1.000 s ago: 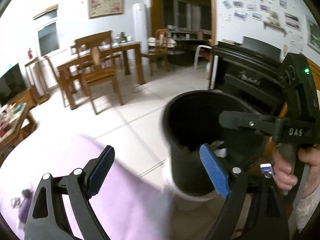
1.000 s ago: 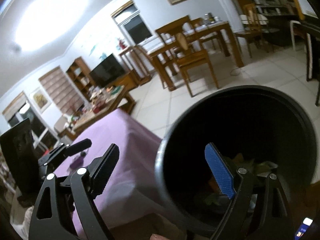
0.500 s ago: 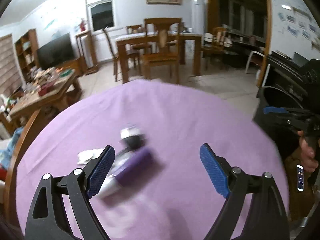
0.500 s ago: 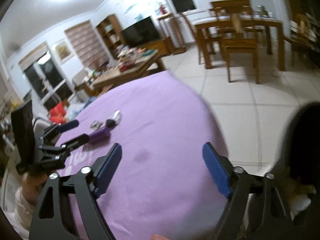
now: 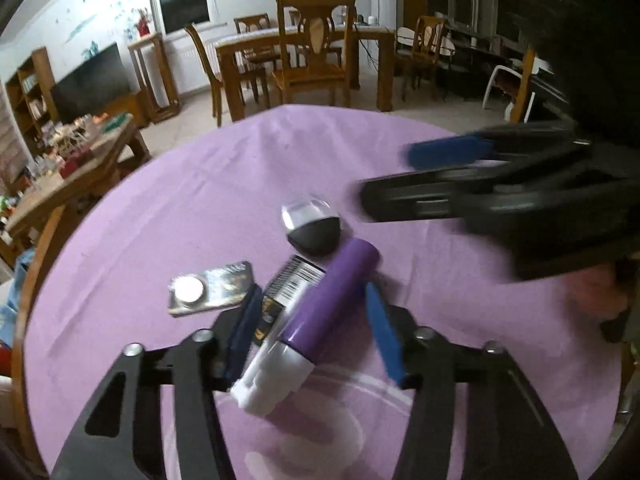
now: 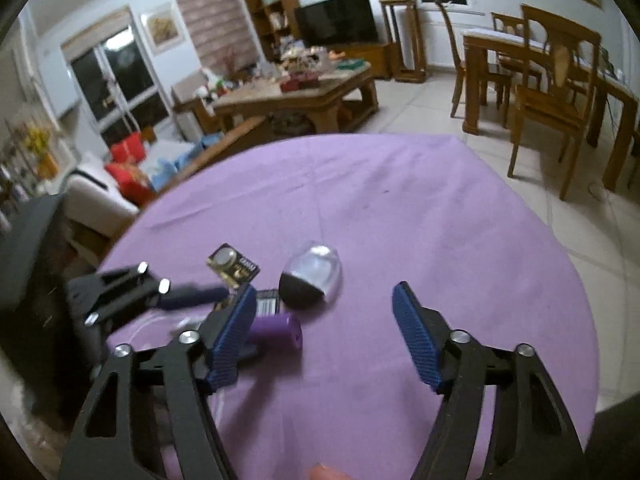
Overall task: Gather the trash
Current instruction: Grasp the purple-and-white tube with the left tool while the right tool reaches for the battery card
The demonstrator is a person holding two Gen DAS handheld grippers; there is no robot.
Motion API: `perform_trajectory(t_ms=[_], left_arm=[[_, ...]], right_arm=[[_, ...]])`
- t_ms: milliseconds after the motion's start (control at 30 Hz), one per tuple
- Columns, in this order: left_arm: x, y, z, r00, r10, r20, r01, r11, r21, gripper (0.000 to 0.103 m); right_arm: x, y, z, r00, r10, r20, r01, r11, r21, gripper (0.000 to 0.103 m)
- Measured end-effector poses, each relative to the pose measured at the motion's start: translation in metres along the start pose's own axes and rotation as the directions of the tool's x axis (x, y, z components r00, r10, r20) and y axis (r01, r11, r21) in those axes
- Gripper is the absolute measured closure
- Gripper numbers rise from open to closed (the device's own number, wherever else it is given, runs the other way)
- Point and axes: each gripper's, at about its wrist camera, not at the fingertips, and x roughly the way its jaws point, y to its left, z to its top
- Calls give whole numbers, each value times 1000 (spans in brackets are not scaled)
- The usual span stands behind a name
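Observation:
On the round purple tablecloth (image 5: 192, 200) lies a purple tube with a white cap (image 5: 332, 296), on a barcoded wrapper (image 5: 292, 284). My left gripper (image 5: 312, 290) straddles the tube. Its jaws are closing, and gaps still show beside the pads. Beyond lie a black-and-clear dome capsule (image 5: 312, 228) and a coin-battery card (image 5: 212, 288). My right gripper (image 6: 324, 290) hovers above the capsule (image 6: 312, 278) with its jaws closing and nothing pressed between them. It shows blurred in the left wrist view (image 5: 440, 176). The tube (image 6: 276, 330) sits by its left finger.
The tablecloth's edge (image 6: 560, 280) drops to a tiled floor on the right. A wooden dining table with chairs (image 5: 312, 52) stands beyond. A cluttered coffee table (image 6: 296, 92), a television (image 6: 336, 20) and a sofa (image 6: 104, 196) are further off.
Both grippers swung away from the black bin to over the purple table. The left jaws narrowed around the purple tube. The right gripper came in close over the capsule.

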Motion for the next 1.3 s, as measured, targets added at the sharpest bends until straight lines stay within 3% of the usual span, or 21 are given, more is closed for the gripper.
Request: perform_trajectory(t_ms=[167, 233, 300, 433, 533, 667, 700, 767, 900, 967, 1067, 1100, 1167, 1200, 1300], left_arm=[[-4, -2, -11, 1000, -19, -10, 19, 1000, -10, 67], [-6, 2, -13, 999, -38, -8, 38, 999, -27, 68], [-9, 1, -16, 999, -52, -8, 51, 998, -29, 69], [-13, 4, -23, 998, -68, -8, 68, 997, -46, 70], [-15, 8, -24, 997, -75, -13, 74, 994, -82, 71], [-28, 16, -37, 995, -93, -25, 89, 989, -114, 71], [-33, 18, -40, 996, -84, -38, 79, 989, -126, 71], [-40, 19, -48, 997, -34, -64, 26, 993, -114, 71], [-53, 36, -66, 995, 27, -99, -42, 987, -157, 73], [-56, 50, -71, 989, 93, -111, -114, 975, -192, 73], [-60, 69, -76, 986, 123, -111, -149, 953, -263, 73], [-61, 72, -77, 984, 137, -111, -162, 949, -270, 73], [-62, 72, -77, 984, 145, -104, -168, 947, -274, 73], [-62, 72, -77, 984, 145, -102, -168, 946, -277, 73], [-61, 77, -74, 989, 122, -88, -143, 943, -300, 73]], right_arm=[[50, 16, 16, 996, -47, -75, 45, 998, -33, 37], [67, 20, 17, 991, -79, -105, 74, 996, -52, 43], [72, 24, 19, 989, -114, -97, 106, 991, -85, 54], [75, 21, 19, 991, -99, -95, 93, 993, -69, 54], [74, 13, 18, 987, -135, -84, 130, 990, -55, 54], [60, 7, 13, 994, -88, -61, 85, 995, -42, 51], [54, 9, 11, 996, -73, -48, 71, 996, -57, 39], [44, 20, 5, 999, -29, -26, 26, 993, -119, 29], [43, 44, -6, 998, -31, -47, 16, 959, -284, 29], [51, 61, -11, 996, -45, -74, 12, 920, -392, 29], [59, 78, -15, 991, -35, -128, -37, 854, -519, 29], [60, 80, -12, 991, -25, -132, -48, 851, -522, 28], [67, 73, -4, 982, 9, -188, -96, 882, -461, 30], [68, 68, -1, 977, 33, -211, -121, 902, -414, 38], [58, 62, -8, 984, 12, -178, -82, 917, -390, 41]])
